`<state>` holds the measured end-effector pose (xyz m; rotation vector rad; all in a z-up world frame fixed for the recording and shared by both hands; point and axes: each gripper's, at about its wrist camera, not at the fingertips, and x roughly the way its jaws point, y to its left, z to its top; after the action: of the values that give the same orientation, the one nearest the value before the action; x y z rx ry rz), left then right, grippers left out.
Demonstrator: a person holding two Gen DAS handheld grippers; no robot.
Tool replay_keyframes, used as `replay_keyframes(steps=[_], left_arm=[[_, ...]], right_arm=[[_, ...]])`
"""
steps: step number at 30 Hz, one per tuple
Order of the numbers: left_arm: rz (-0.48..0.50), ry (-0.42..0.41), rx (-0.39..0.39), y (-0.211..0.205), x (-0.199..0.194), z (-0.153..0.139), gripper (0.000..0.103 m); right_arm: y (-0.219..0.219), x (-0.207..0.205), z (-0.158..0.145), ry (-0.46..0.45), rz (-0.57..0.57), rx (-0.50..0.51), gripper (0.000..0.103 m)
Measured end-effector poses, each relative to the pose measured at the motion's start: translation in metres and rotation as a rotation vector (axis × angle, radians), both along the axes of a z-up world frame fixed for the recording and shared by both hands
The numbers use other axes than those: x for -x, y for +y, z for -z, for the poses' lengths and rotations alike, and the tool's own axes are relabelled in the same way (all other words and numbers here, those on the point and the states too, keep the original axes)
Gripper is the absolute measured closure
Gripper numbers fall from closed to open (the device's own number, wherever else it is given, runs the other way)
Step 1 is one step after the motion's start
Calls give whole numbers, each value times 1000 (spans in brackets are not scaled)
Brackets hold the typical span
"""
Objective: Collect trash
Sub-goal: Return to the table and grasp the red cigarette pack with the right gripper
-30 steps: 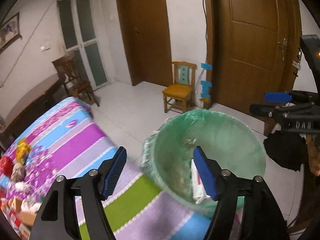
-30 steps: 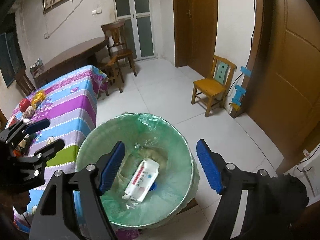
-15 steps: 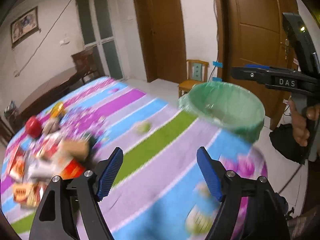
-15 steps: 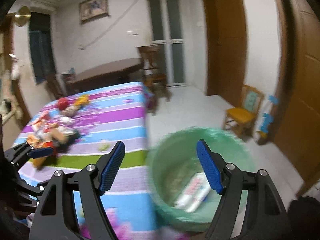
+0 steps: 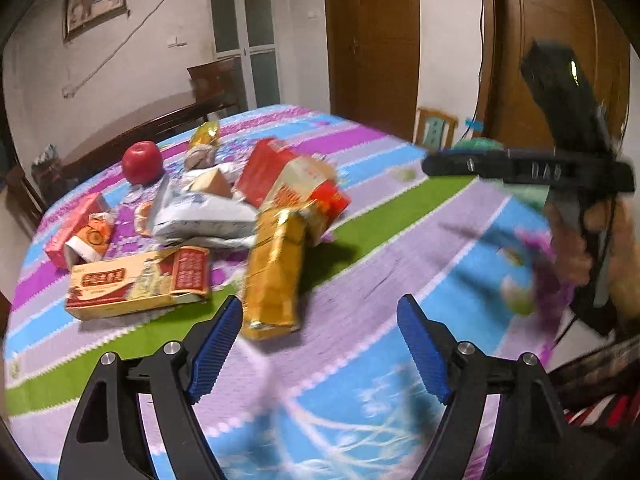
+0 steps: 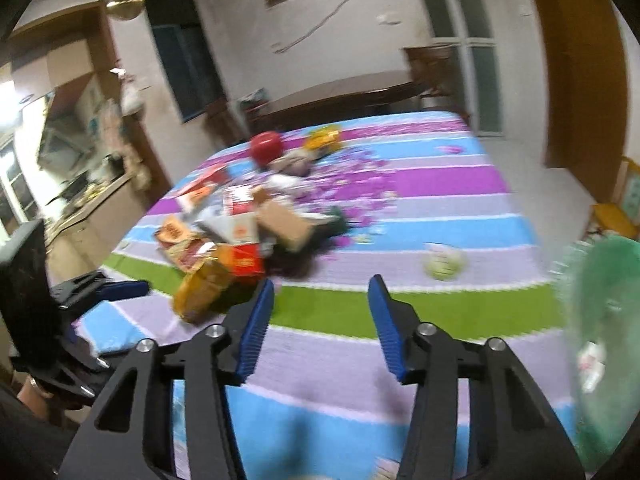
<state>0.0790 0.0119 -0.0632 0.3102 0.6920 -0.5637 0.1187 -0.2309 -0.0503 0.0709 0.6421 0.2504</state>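
Note:
A heap of trash lies on the striped tablecloth (image 5: 400,240): a yellow snack bag (image 5: 274,268), a flat yellow-red carton (image 5: 136,282), a silver-white pouch (image 5: 200,216) and red boxes (image 5: 264,168). My left gripper (image 5: 320,344) is open and empty, just in front of the yellow bag. My right gripper (image 6: 320,320) is open and empty above the cloth, right of the heap (image 6: 236,236). The green-lined trash bin (image 6: 600,320) stands at the table's right edge, with a white packet inside.
A red apple (image 5: 142,162) and a gold wrapper (image 5: 206,134) lie behind the heap. A small green ball (image 6: 444,266) rests on the cloth. The right gripper and hand show in the left wrist view (image 5: 560,176). A dark wooden table (image 6: 340,96) stands behind.
Both grippers have swung left from above the bin to over the table. The trash heap is now close in front of the left gripper. Both stay open and empty.

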Motion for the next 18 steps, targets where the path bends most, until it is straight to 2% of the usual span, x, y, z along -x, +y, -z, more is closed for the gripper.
replay_keyframes(steps=[1,3,5,8,11,12,15,18], left_arm=[[0,0,15,4,-1,-2,23],[-18,28,109,27,-7,-11,23],[-94,42,191,52,-17,-20,20],[-349,77,287,96,-48,-31,13],[-713,233,364,137,-98,-17,9],[-787,270,384,144,-108,-12,9],[-936,361,382,148,-134,3,7],[-1017,388,337,137,-151,12,6]], right_arm=[[6,-2,-1,2,-18,4,57],[17,-6,-4,0,-39,24,57],[23,-10,-5,-1,-42,44,57],[27,-19,0,22,-52,50,57],[28,-26,9,54,-54,30,57],[30,-29,12,58,-58,23,57],[31,-28,16,60,-75,-1,57],[30,-28,18,64,-81,-15,55]])
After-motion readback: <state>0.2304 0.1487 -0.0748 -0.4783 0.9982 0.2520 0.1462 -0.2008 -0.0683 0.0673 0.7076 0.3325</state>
